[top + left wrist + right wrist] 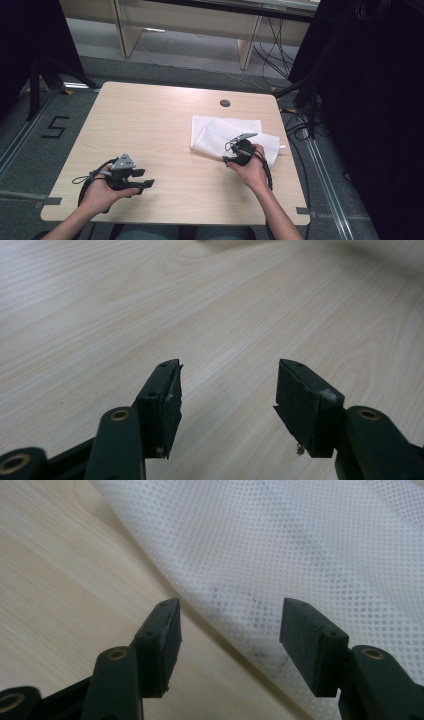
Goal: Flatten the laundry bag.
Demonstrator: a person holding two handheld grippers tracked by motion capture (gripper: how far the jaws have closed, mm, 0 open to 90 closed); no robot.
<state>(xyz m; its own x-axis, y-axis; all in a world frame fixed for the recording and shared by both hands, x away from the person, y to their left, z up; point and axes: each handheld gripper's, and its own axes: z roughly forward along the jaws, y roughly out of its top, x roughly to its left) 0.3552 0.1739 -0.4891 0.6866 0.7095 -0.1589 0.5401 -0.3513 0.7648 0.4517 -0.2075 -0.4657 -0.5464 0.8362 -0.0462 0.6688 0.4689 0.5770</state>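
Right hand-held gripper [229,630], jaws wide, empty, at near edge of white mesh fabric bag [300,550]; left hand-held gripper [142,184] open, well apart.

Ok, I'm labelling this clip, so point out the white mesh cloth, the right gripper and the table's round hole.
white mesh cloth [210,131]: high view, its flat left part.
right gripper [230,622]: right gripper view, midway between its open tips.
round hole [225,103]: high view, its centre.

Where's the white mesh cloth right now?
In the high view the white mesh cloth lies on the table's right half, just ahead of the open right gripper.
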